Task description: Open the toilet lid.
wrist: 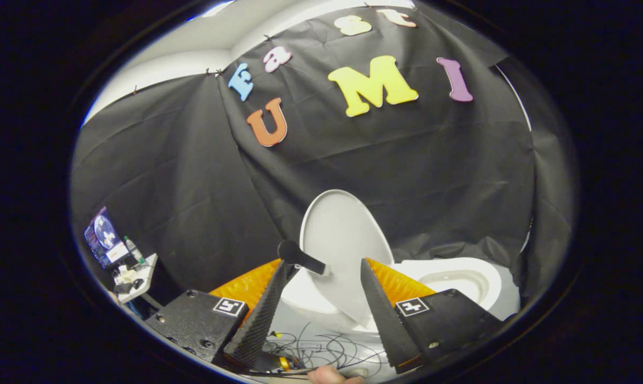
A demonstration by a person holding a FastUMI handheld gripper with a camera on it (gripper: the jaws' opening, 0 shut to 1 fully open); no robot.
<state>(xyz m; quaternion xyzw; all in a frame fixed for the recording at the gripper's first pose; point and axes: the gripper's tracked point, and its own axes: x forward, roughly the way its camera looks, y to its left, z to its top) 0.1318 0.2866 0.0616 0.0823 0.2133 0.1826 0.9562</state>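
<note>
I see the white oval toilet lid (343,240) raised, standing just ahead of my fingers (264,306) and partly between them. The white ceramic toilet bowl (460,277) lies to its right, beyond the right finger. A short black handle (300,257) sticks out from the lid above the left finger's tip. Thin dark cables (327,349) lie on the floor between the fingers. Far left stands a small white surface (146,266) carrying a plastic bottle (132,248).

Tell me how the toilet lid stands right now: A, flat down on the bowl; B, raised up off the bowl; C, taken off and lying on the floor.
B: the toilet lid stands raised, tilted above the toilet bowl, just beyond the open gripper, whose fingers are apart.
</note>
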